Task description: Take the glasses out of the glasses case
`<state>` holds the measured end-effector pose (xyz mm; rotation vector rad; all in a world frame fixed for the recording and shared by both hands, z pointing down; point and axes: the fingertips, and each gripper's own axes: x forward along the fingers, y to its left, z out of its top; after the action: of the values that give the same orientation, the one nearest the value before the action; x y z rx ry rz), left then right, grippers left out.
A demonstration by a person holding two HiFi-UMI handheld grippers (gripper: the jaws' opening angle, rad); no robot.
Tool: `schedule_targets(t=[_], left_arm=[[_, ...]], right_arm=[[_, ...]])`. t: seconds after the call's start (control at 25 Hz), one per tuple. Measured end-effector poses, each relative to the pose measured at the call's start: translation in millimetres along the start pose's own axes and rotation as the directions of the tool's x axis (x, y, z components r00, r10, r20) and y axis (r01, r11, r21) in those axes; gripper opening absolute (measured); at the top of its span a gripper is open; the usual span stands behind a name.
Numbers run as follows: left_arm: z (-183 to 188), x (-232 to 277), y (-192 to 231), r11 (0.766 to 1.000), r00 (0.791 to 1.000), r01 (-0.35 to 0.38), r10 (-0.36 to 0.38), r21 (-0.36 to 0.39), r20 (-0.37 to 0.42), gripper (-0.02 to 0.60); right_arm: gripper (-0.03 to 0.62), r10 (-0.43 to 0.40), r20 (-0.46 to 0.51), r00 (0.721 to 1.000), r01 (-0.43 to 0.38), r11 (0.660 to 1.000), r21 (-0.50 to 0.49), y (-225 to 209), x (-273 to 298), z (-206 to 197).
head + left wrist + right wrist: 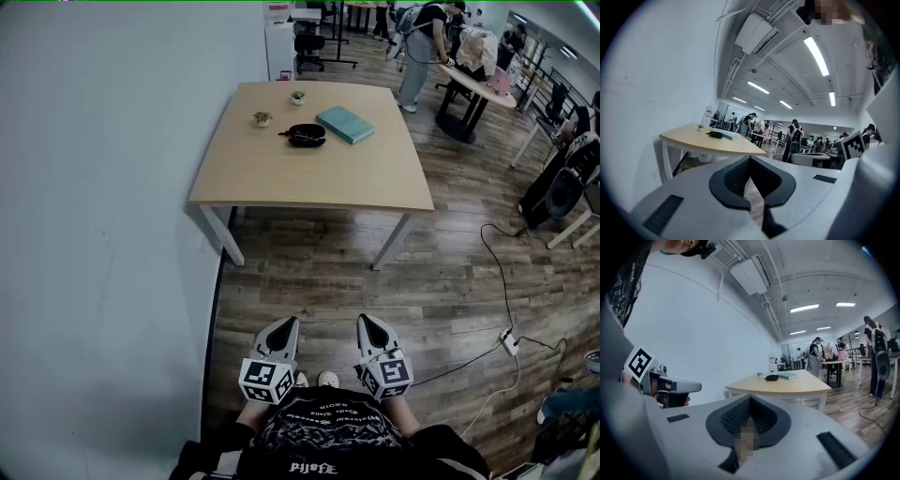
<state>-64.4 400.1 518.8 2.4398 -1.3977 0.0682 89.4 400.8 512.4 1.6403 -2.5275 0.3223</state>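
Note:
A black glasses case [307, 135] lies on the light wooden table [309, 183] far ahead of me, and I cannot tell whether its lid is up. It shows small in the left gripper view [715, 134] and in the right gripper view [771, 378]. My left gripper [286, 324] and right gripper [372, 322] hang side by side close to my body, well short of the table, over the wooden floor. Both are shut with nothing between the jaws, as the left gripper [750, 158] and right gripper [750, 397] show in their own views.
A teal book [345, 124] lies right of the case. Two small potted plants [262, 118] [297, 96] stand left of it and behind it. A white wall [103, 187] runs along the left. A power strip [509, 339] with cables lies on the floor at right. People stand at tables farther back.

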Motion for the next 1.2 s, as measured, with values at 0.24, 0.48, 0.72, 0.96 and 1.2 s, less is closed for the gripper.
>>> schedule_targets(t=[0.24, 0.48, 0.72, 0.96, 1.2], left_arm=[[-1, 1, -4, 1.000, 1.000, -0.011, 0.011, 0.010, 0.000, 0.003], [-7, -6, 1, 1.000, 1.000, -0.020, 0.020, -0.003, -0.015, 0.003], [-17, -12, 4, 0.999, 0.998, -0.041, 0.041, -0.015, -0.046, 0.003], [-8, -13, 6, 0.998, 0.998, -0.056, 0.057, -0.015, 0.025, 0.050], [-6, -8, 0, 0.997, 0.996, -0.082, 0.082, -0.005, 0.023, 0.255]], right_arm=[[0.002, 0.008, -0.009, 1.000, -0.008, 1.000, -0.018, -3, 1, 1], [0.005, -0.012, 0.026, 1.000, 0.011, 1.000, 0.019, -5, 1, 3], [0.005, -0.020, 0.024, 1.000, 0.020, 1.000, -0.007, -4, 0, 1], [0.106, -0.012, 0.051, 0.999, 0.011, 1.000, 0.010, -6, -3, 3], [0.218, -0.023, 0.061, 0.998, 0.023, 1.000, 0.003, -16, -8, 6]])
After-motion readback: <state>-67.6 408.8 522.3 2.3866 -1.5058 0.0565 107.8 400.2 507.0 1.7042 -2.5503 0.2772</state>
